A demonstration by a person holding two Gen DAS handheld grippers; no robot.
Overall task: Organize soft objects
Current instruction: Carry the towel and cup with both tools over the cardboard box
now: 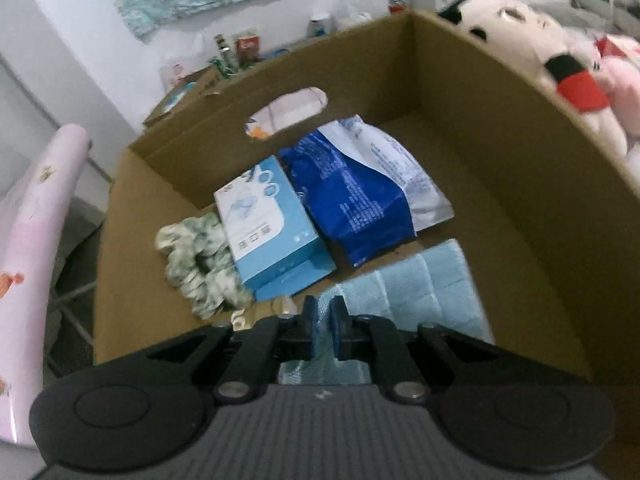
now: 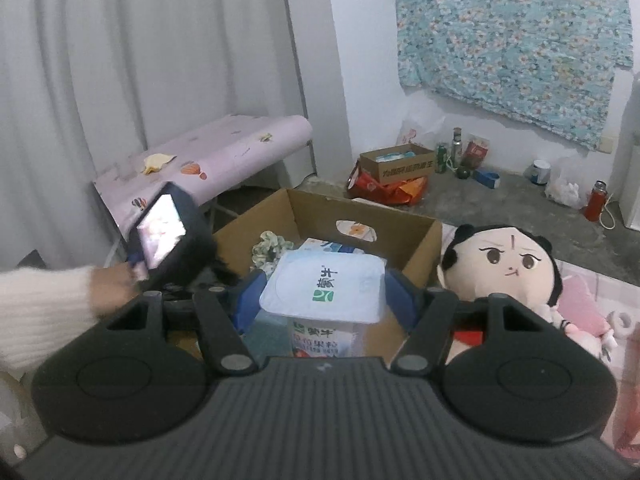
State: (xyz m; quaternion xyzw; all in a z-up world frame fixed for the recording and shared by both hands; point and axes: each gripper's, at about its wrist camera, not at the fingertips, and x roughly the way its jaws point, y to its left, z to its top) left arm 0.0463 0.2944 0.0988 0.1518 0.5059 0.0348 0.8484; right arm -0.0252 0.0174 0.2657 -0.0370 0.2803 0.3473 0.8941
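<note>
My left gripper (image 1: pixel 324 320) points down into an open cardboard box (image 1: pixel 500 64), its jaws nearly together with a light blue cloth (image 1: pixel 424 284) pinched between them. The rest of the cloth lies spread on the box floor. Also in the box are a pale blue tissue carton (image 1: pixel 268 220), a dark blue packet (image 1: pixel 352 204) and a green-white scrunchie (image 1: pixel 196 264). My right gripper (image 2: pixel 324 300) is shut on a white yogurt tub (image 2: pixel 324 284), held above the near side of the box (image 2: pixel 400 232). A plush doll (image 2: pixel 504 268) sits against the box's right wall.
A person's hand (image 2: pixel 112 288) in a white sleeve holds the left gripper at the box's left. A pink patterned cot (image 2: pixel 208 152) stands to the left of the box. A small carton (image 2: pixel 400 164), cans and a red flask (image 2: pixel 596 200) line the far wall. Pink plush toys (image 1: pixel 624 80) lie right of the doll.
</note>
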